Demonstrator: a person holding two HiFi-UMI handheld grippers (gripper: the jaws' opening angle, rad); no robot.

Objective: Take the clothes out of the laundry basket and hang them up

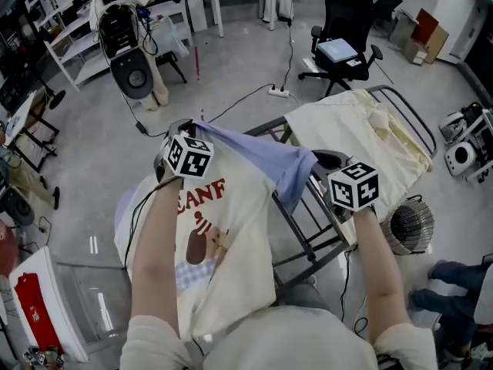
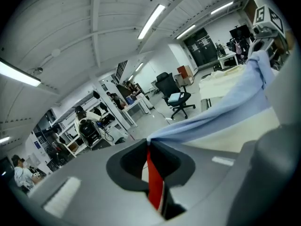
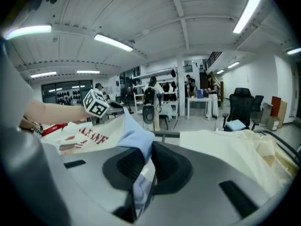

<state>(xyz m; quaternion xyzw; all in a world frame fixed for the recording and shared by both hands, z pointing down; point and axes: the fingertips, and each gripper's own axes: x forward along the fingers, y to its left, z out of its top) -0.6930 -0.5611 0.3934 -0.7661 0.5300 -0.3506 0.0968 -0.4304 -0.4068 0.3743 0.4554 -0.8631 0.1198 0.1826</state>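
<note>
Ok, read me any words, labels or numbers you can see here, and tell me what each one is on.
"CANF": red letters on the cream printed T-shirt; the word's start is covered.
Nothing else is legible: the two marker cubes bear square patterns only, no text.

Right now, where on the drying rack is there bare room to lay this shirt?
The drying rack has bare rails on its near part, between the printed shirt and the cream cloth. The far part is crowded: that cloth covers it, leaving only the end rail showing.
</note>
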